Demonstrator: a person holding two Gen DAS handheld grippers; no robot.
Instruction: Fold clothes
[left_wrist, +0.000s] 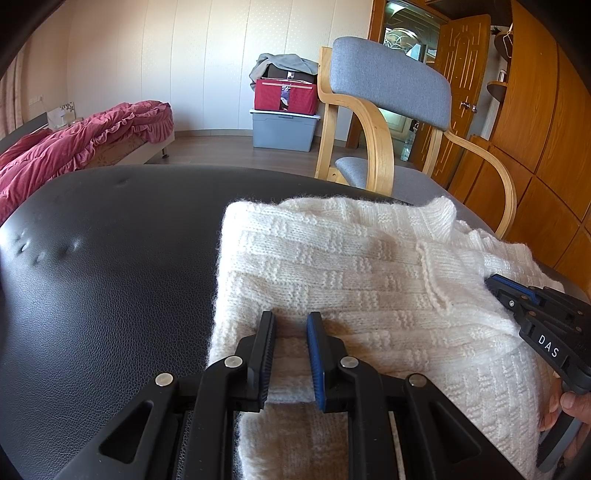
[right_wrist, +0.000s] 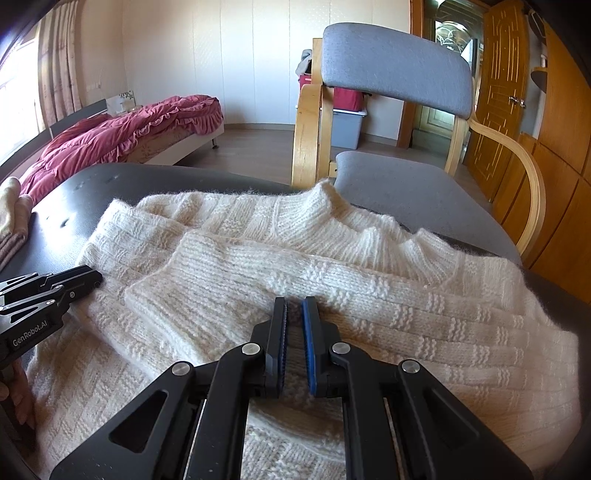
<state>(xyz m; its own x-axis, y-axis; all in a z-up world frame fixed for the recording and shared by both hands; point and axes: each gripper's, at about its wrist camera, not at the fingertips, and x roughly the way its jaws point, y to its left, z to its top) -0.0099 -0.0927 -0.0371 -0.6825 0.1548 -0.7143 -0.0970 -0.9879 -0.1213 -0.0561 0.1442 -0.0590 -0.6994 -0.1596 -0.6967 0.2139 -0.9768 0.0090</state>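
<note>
A cream knitted sweater (left_wrist: 351, 258) (right_wrist: 369, 295) lies partly folded on a black leather surface (left_wrist: 110, 258) (right_wrist: 70, 195), collar toward the far edge. In the left wrist view my left gripper (left_wrist: 290, 325) is shut on a doubled fold at the sweater's near left edge, and the knit fills the gap between the pads. My right gripper (right_wrist: 294, 306) is shut on a thin pinch of knit near the sweater's middle front. Each gripper shows in the other's view: the right one (left_wrist: 496, 284) lies on the sweater's right side, the left one (right_wrist: 90, 277) on its left side.
A grey-cushioned wooden armchair (left_wrist: 388, 81) (right_wrist: 395, 70) stands just beyond the surface's far edge. A folded beige cloth (right_wrist: 11, 214) rests at the far left. Behind are a bed with a red quilt (left_wrist: 74, 140), stacked storage boxes (left_wrist: 284, 125) and wooden cabinets (left_wrist: 535, 129).
</note>
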